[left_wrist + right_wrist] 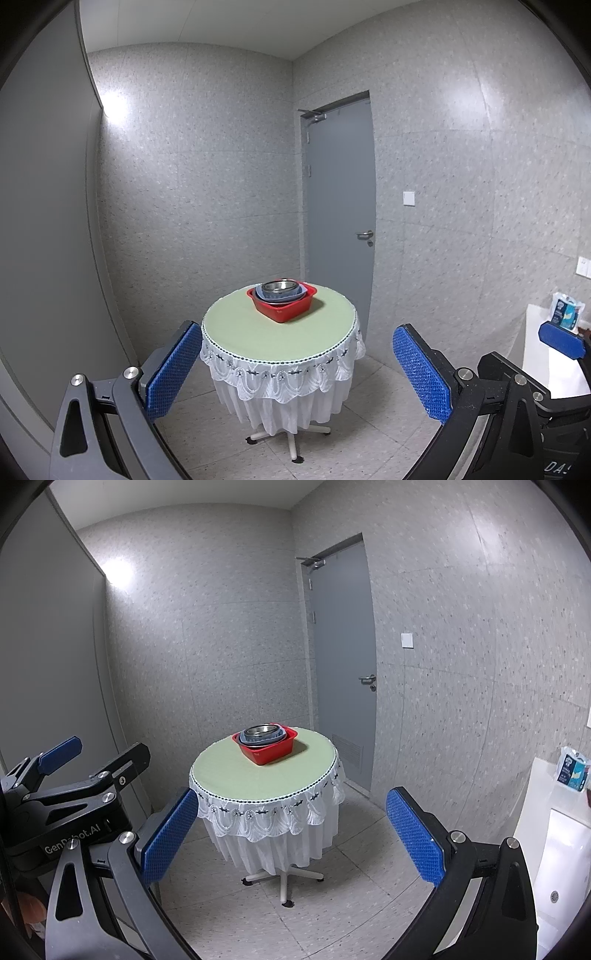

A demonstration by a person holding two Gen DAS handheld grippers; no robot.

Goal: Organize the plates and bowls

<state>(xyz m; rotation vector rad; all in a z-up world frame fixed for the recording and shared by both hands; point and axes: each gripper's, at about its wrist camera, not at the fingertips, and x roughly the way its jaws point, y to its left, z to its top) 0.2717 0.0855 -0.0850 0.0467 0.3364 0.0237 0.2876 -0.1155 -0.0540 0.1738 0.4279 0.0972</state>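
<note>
A grey speckled room with a closed door (338, 206) holds a round surface (277, 332) draped in a white lace-edged cloth. Near its far edge sits a red basin (282, 308), with a pale blue dish and a steel bowl (279, 286) nested inside. The left claw (299, 373) and right claw (291, 838) hang well short of the surface's near edge, each with blue pads spread wide and holding nothing.
</note>
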